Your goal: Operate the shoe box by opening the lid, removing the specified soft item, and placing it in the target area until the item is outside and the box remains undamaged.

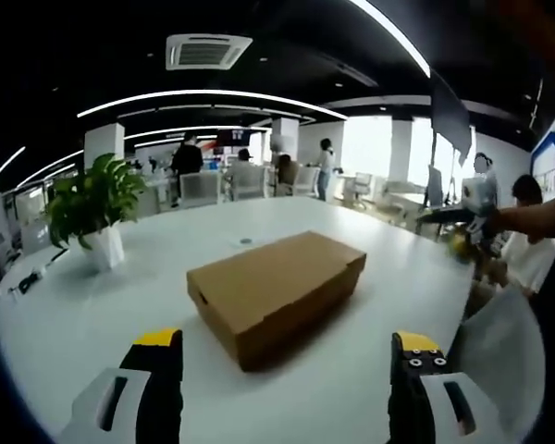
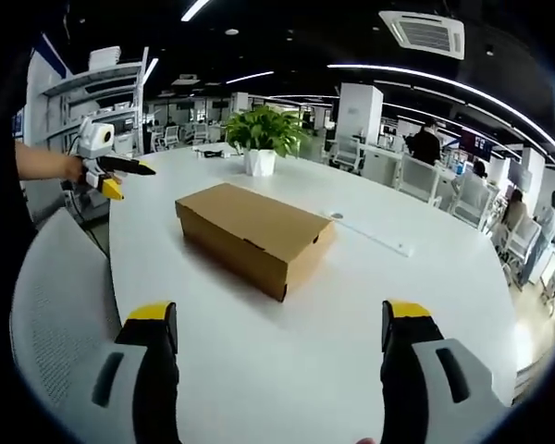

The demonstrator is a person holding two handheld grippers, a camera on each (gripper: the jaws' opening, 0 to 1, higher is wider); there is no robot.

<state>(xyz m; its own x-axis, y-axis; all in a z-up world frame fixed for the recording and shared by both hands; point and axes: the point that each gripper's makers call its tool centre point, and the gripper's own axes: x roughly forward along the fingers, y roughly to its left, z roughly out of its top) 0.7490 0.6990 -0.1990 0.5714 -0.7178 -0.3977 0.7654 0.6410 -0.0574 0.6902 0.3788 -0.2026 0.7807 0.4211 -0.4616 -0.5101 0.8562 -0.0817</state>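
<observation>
A plain brown cardboard shoe box (image 1: 276,294) (image 2: 254,235) is seen lying on a smooth white table (image 1: 370,388) (image 2: 351,305), its lid shut, so its contents cannot be told. It is rectangular, matte, with sharp folded edges and a small slot in an end wall. The left gripper (image 1: 287,370) is held spread wide, nothing between its yellow-tipped jaws, well short of the box. The right gripper (image 2: 277,338) is likewise held apart and empty. A leafy green plant (image 1: 91,199) (image 2: 264,129) is set in a white pot (image 1: 104,248) (image 2: 260,163) beyond the box. A grey mesh chair back (image 2: 51,324) is seen beside the table.
</observation>
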